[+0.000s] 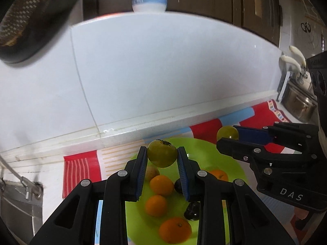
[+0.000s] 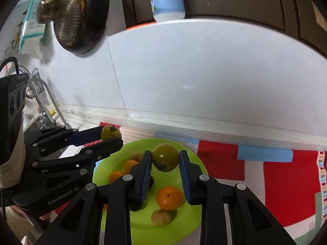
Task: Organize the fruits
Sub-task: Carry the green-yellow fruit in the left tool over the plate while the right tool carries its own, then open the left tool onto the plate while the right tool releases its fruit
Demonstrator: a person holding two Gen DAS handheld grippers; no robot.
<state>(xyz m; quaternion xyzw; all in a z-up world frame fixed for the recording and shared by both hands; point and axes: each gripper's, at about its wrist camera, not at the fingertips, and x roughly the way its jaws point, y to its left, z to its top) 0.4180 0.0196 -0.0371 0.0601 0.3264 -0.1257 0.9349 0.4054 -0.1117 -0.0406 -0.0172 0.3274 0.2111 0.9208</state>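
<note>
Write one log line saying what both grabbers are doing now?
left gripper: shut on green fruit | right gripper: shut on second green fruit | both held above green plate | oranges on plate

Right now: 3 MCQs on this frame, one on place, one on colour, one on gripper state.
1. Where do the oranges lie?
A. on the green plate
B. in the sink
C. on the shelf

2. What colour are the pads of the fingers?
A. red
B. blue
C. white

3. What is the left gripper doing?
A. open over the plate
B. shut on an orange
C. shut on a green fruit

Answers:
1 A, the oranges sit inside the plate's rim in both views.
2 B, blue ribbed pads line the black fingers.
3 C, both pads touch the fruit, lifted above the plate; the right gripper holds another green fruit likewise.
</note>
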